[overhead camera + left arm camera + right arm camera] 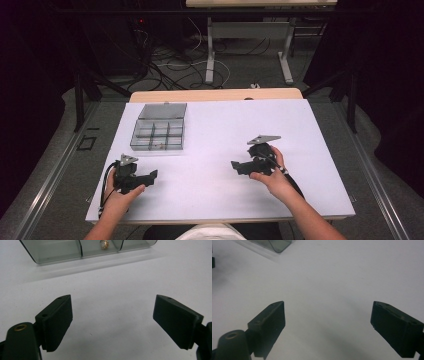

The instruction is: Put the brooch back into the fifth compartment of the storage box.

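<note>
At the near edge of the white table (pixel 215 195) the person's forearms come in from below, each hand wrapped around a black tool; the left hand (pixel 120 192) holds the left tool (pixel 150 176) close to the near left corner, its tips pointing toward the middle of the table, and the right hand (pixel 272 175) holds the right tool (pixel 236 166) a little farther in and to the right, its tips pointing back toward the left one; the two tools are well apart, with bare white surface between them; a grey three-cornered plate sits on top of each tool, and a dark cable trails from each back toward the person; in the left gripper view the left tool (pixel 112 322) has its two black jaws spread wide with nothing between them, hanging just over the white surface; in the right gripper view the right tool (pixel 328 327) likewise has its jaws spread wide and empty above the surface; farther in, on the left half of the table, lies a smoky clear plastic compartment box (pixel 158 131), its lid open and laid back on the far side, its dividers splitting it into several small cells; in the left gripper view a small gold-coloured item (pixel 104 244) lies in one of the box's near cells, though its kind is too small to tell; beyond the far table edge are the floor with loose cables (pixel 165 65) and the legs of another table (pixel 248 30).
</note>
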The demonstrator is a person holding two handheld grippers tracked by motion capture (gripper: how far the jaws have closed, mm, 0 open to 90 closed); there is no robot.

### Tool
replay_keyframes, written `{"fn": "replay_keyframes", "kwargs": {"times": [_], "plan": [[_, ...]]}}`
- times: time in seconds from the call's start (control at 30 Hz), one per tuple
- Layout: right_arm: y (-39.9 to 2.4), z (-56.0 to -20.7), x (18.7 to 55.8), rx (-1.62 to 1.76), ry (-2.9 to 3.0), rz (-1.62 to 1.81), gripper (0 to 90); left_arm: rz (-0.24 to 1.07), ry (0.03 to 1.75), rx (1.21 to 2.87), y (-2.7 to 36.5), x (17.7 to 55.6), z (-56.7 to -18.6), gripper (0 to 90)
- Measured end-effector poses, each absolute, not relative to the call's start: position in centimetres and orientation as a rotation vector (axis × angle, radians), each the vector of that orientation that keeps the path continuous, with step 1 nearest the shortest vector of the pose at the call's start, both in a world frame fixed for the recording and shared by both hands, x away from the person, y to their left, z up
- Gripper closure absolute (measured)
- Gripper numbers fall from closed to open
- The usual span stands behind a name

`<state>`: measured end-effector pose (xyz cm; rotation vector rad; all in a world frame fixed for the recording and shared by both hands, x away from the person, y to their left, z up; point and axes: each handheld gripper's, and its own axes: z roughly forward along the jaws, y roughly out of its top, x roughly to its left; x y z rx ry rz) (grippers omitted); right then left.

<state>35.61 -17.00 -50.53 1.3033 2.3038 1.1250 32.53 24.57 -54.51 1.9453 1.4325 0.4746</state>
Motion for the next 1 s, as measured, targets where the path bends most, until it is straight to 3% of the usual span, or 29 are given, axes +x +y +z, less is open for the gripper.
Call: {"fn": "replay_keyframes", "kwargs": {"times": [0.2,0.6,1.0], "plan": [[-19.6,-51.0,35.1,1.337,2.274,1.104,0.0,0.478,1.433,1.946,24.5,32.5,-54.5,15.8],[-22.9,-51.8,34.0,1.420,2.201,1.076,0.0,0.477,1.432,1.947,24.6,32.4,-54.4,15.9],[-23.4,-52.7,34.2,1.433,2.164,1.020,0.0,0.473,1.420,1.957,24.4,32.5,-54.5,15.9]]}}
